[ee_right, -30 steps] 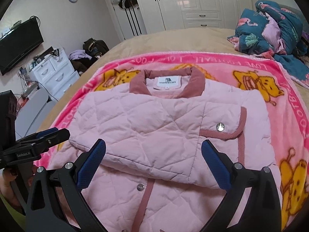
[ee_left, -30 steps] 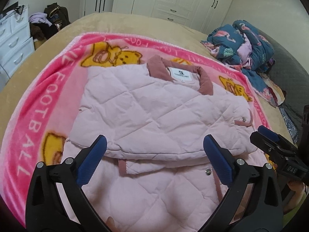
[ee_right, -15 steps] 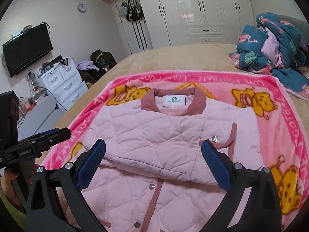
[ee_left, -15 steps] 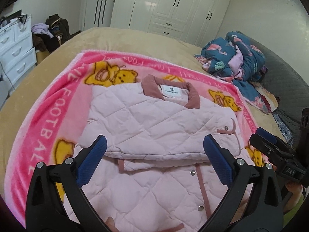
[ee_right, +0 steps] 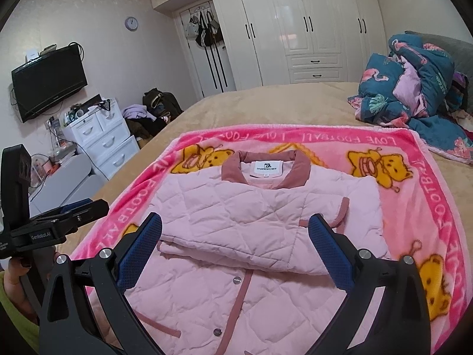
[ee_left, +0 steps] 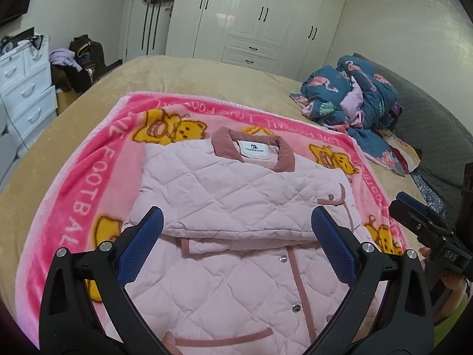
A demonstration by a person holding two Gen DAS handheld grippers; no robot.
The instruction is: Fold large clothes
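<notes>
A pale pink quilted jacket (ee_left: 236, 195) with a dusty-rose collar lies on a pink cartoon blanket (ee_left: 79, 207). Both sleeves are folded across its chest, and its lower front with snaps lies flat toward me. It also shows in the right wrist view (ee_right: 251, 216). My left gripper (ee_left: 236, 227) is open and empty, held above the jacket's lower half. My right gripper (ee_right: 236, 230) is open and empty, held above the same area. Each gripper shows at the other view's edge: the right one (ee_left: 425, 224) and the left one (ee_right: 71, 222).
The blanket lies on a tan bed (ee_left: 183, 74). A heap of blue flamingo bedding (ee_left: 354, 97) sits at the far right. White drawers (ee_right: 100, 136) and a bag pile (ee_right: 159, 106) stand left of the bed. White wardrobes (ee_right: 295, 29) line the back wall.
Both grippers have drawn back and risen from the jacket, so more of its lower front and the room is in view. Both stay open. The jacket has not moved.
</notes>
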